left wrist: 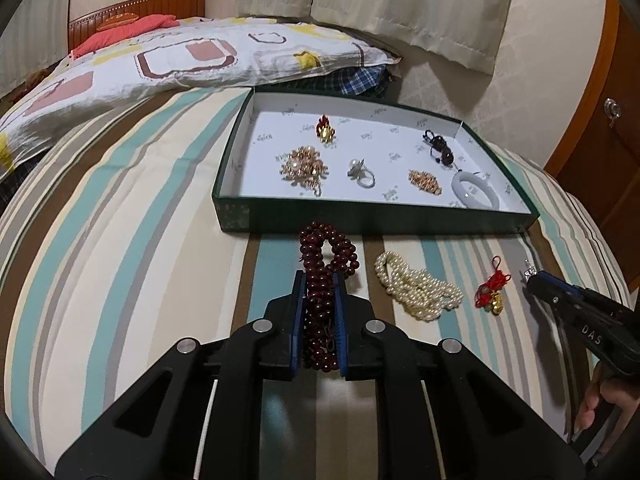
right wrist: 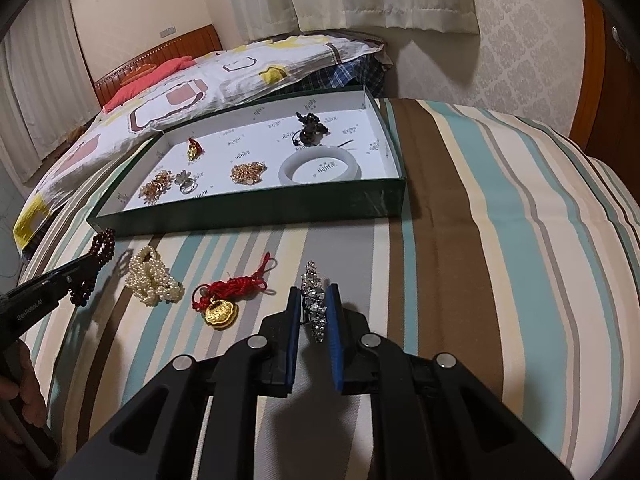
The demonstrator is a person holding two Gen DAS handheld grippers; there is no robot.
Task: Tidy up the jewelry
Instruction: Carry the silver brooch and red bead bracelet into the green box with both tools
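Observation:
My left gripper [left wrist: 319,280] is shut on a dark red bead bracelet [left wrist: 326,256] that lies on the striped bedspread in front of the green tray [left wrist: 360,220]. In the right wrist view my right gripper [right wrist: 314,294] is shut on a rhinestone hair clip [right wrist: 314,300]. Between the two lie a heap of pearl strands [left wrist: 416,286] and a gold lock charm on red cord [right wrist: 220,304]. The tray [right wrist: 248,210] holds a white jade bangle [right wrist: 320,166], gold brooches, a ring, a red-and-gold charm and a dark beaded piece.
The striped bedspread [left wrist: 120,240] spreads out wide to the left and right of the tray. A patterned quilt [left wrist: 180,56] and a red pillow lie behind it. A wooden door [left wrist: 600,140] stands at the right. A hand [right wrist: 20,392] grips the left gripper's handle.

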